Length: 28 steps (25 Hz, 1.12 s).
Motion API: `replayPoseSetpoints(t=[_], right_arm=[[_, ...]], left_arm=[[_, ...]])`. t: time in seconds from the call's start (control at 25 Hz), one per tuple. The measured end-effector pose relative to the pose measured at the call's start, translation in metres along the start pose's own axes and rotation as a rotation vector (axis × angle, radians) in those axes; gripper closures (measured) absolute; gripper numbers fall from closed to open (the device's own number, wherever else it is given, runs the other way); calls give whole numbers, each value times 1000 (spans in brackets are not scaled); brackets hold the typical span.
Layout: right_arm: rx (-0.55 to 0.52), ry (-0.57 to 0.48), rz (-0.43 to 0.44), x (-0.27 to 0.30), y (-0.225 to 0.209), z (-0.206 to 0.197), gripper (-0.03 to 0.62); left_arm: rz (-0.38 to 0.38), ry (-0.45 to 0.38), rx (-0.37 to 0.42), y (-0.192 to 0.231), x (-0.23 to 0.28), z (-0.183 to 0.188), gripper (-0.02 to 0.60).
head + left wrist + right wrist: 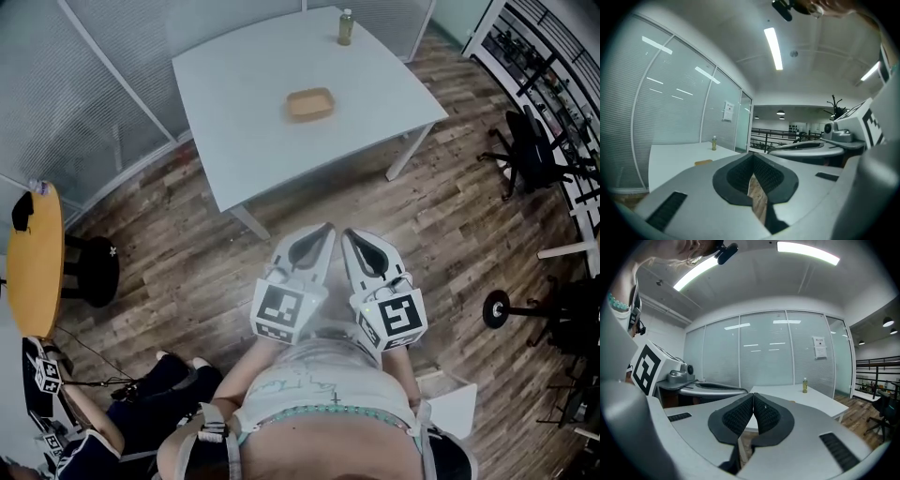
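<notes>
– On the table, dead ahead, lay the brown tray, long side across, a bottle beyond.
– And the left gripper?
– Closed on nothing, like the right gripper beside it. Both hung well short of the table, neither nearer.

The left gripper and right gripper are showing matt grey plastic, ribbed black pads; the table is looking matt white, the floor wooden.
</notes>
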State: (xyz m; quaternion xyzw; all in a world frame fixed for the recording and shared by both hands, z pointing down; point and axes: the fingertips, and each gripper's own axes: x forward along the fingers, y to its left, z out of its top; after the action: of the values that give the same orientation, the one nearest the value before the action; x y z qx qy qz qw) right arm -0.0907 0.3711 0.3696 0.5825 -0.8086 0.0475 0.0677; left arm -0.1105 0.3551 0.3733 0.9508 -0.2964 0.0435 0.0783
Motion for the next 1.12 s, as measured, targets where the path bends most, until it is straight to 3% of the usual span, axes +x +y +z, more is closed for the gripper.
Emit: replayPoseSetpoints(t=[0.68,1.12], right_arm=[[26,31,-4,83,3,-2,594],[19,22,35,138,-43,11,594]], left_arm=[[-26,9,-42,80,23,-4,580],[45,5,-65,126,71,2,580]])
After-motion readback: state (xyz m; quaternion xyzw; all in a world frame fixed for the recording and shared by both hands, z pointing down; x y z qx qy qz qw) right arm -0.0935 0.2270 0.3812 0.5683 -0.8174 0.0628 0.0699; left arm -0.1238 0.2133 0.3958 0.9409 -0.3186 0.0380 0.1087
